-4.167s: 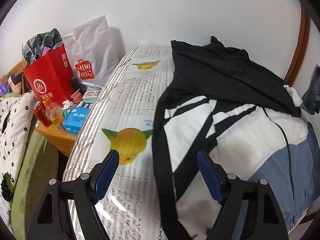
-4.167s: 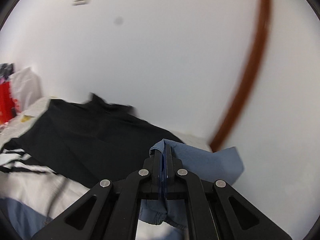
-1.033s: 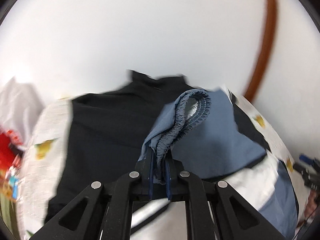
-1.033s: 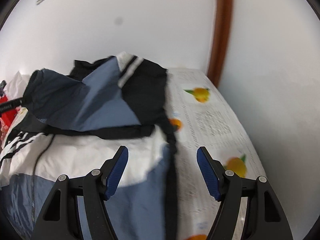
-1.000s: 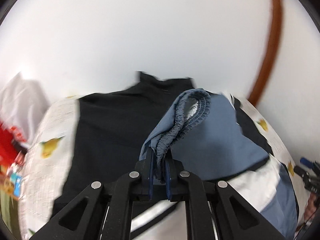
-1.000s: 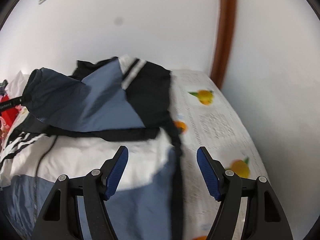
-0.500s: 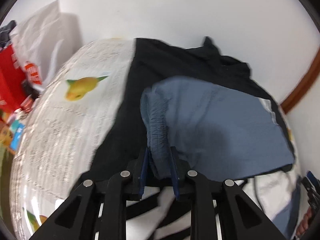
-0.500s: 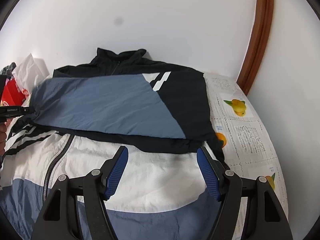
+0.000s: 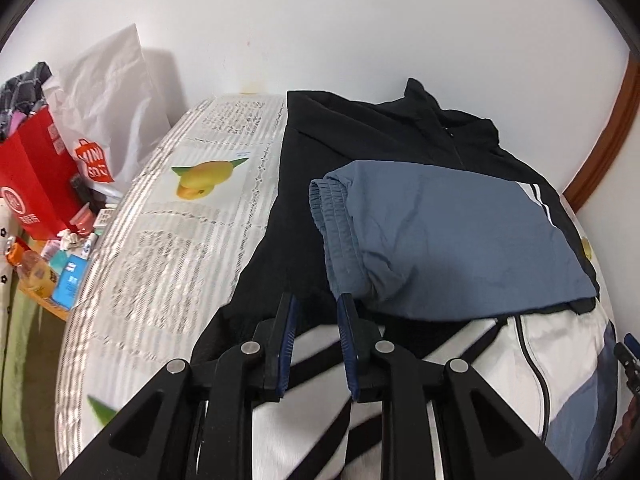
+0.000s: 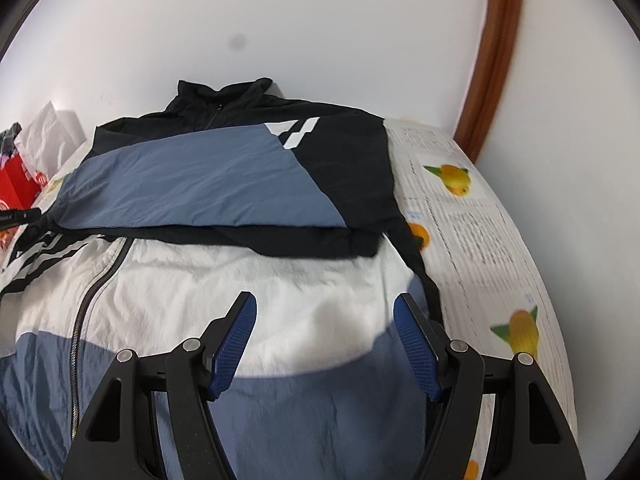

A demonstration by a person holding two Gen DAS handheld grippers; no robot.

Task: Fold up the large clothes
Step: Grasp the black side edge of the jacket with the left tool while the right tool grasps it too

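Blue-and-black sleeve [image 9: 448, 236] lies folded flat across the chest of the jacket [image 10: 224, 276], which is spread front-up on the bed [image 10: 480, 232]. The left gripper [image 9: 316, 334] sits just short of the sleeve's cuff [image 9: 334, 216], its jaws narrowly parted and empty. The right gripper [image 10: 325, 340] hovers over the white panel, jaws wide, holding nothing. One sleeve fold appears done; the other sleeve and the body folds appear outstanding.

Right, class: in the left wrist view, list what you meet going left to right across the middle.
Red paper bag → white plastic shopping bag → yellow fruit print on the sheet → ribbed blue sleeve cuff → brown wooden door frame.
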